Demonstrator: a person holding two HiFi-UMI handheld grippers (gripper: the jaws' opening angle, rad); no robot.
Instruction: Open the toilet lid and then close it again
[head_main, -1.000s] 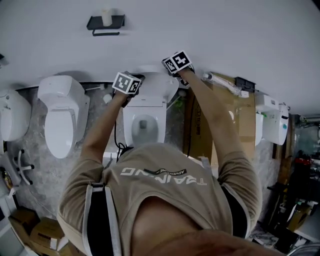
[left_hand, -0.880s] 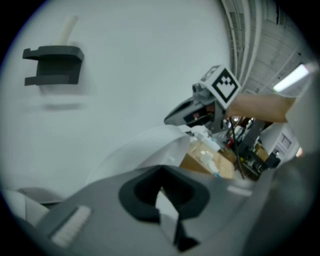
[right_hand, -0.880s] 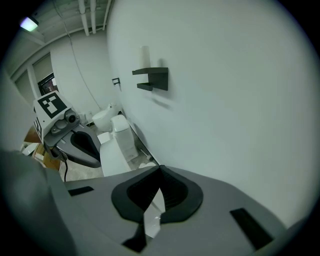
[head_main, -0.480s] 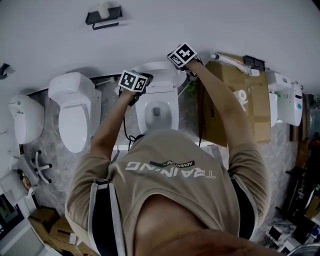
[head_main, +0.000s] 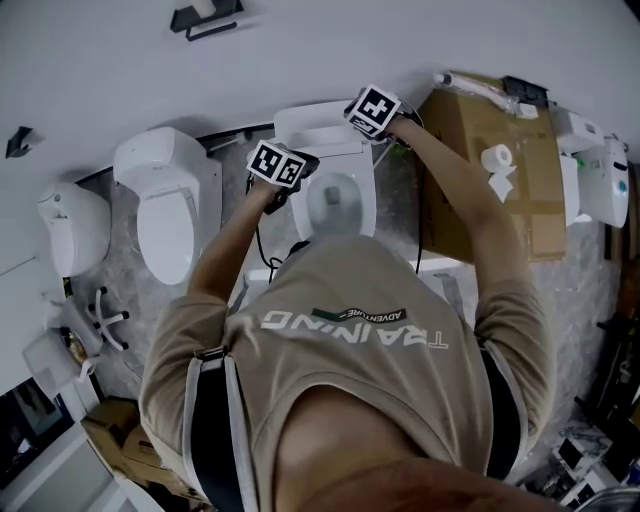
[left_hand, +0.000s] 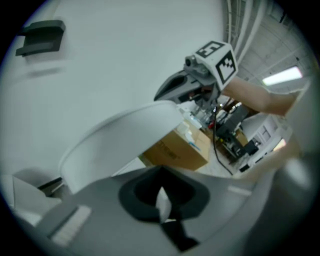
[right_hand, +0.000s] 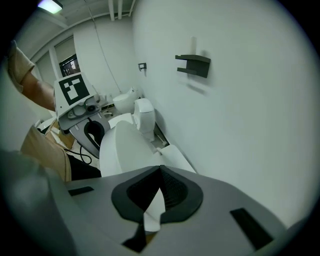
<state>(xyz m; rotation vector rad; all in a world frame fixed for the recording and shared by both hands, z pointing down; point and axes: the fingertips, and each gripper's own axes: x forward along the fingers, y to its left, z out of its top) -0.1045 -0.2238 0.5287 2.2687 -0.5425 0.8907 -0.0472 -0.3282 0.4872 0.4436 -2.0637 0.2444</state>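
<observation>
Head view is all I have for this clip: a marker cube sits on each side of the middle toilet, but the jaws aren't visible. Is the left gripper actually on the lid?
Observer: Yes. In the left gripper view, the left gripper has its jaws closed on a thin white edge of the toilet lid.
Operator: And the right one?
Observer: Same there. In the right gripper view, the right gripper pinches a white edge of the toilet lid between its jaws.
Operator: Is the lid flat or up?
Observer: Tilted, part-way up. In the left gripper view, a cardboard box shows below its raised edge.
</observation>
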